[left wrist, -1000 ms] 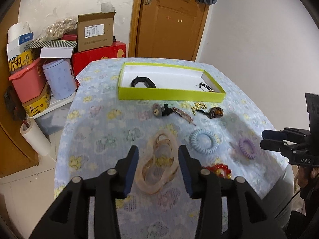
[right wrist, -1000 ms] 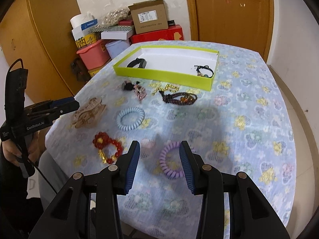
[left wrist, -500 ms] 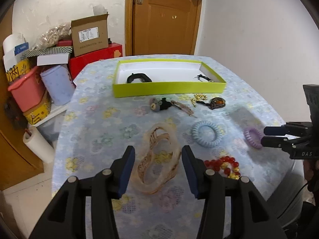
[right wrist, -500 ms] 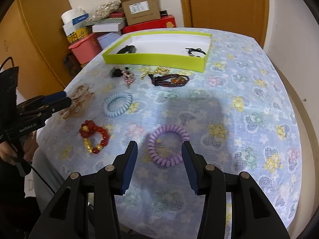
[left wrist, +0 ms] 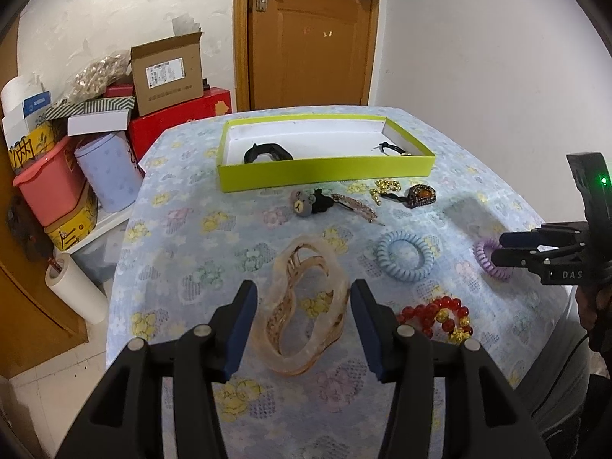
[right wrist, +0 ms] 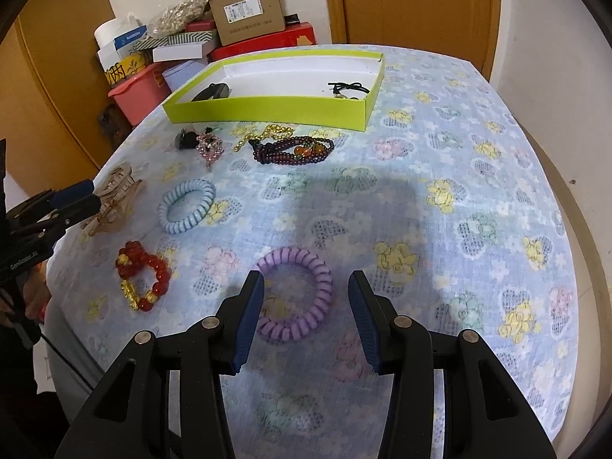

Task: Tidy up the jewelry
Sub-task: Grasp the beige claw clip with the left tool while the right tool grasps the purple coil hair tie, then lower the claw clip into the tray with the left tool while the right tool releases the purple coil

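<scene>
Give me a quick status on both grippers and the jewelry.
Left gripper open, straddling amber hair claw. Right gripper open around purple coil tie. Neither gripped yet. Path to green tray unobstructed.

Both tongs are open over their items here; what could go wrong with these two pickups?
The left tongs straddle the translucent hair claw, whose curved, glossy shell may twist or slip out. The right tongs sit off-centre over the purple coil tie; closing may squash it or snag the tablecloth.
</scene>
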Demonstrator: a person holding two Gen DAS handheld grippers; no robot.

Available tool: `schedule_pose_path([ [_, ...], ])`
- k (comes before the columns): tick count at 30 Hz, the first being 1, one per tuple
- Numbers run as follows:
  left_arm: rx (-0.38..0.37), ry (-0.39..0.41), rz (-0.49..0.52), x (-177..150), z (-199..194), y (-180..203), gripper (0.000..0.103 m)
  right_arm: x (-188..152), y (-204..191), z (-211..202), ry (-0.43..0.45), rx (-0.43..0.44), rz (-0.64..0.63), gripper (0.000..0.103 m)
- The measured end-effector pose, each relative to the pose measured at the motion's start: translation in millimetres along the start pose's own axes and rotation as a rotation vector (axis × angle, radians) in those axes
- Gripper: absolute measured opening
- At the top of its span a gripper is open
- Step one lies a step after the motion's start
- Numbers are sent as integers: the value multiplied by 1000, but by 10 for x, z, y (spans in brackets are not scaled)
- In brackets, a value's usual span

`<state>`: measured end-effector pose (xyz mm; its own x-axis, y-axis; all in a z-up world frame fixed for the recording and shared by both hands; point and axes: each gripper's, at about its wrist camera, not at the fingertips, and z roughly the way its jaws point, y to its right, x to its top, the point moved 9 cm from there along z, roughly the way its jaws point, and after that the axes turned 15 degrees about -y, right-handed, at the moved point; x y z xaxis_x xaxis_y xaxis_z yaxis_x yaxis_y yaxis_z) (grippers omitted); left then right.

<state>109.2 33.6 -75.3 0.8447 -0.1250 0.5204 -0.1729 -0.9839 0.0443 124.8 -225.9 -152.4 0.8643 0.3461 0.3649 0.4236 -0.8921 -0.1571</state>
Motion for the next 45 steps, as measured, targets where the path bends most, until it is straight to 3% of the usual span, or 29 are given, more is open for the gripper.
schedule_pose_path([
  [8, -30, -26, 38, -1, 86, 9, 59, 23, 6, 15, 0, -7, -8, 47],
  [14, -34, -38, 11, -11, 172, -22, 59, 40, 8, 21, 2, -14, -11, 47],
  [18, -16, -39, 8, -29, 200, -19, 51, 55, 10, 32, 1, -37, -21, 45],
  [22, 5, -31, 4, -32, 202, 2, 48, 56, 37, 32, 1, -59, -18, 15],
  [24, 12, -27, -6, -34, 200, 4, 47, 50, 49, 33, 0, -59, -18, 11],
  [45, -25, 34, -47, 140, -103, 158, 46, 155, -86, -310, 84, -12, -48, 9],
])
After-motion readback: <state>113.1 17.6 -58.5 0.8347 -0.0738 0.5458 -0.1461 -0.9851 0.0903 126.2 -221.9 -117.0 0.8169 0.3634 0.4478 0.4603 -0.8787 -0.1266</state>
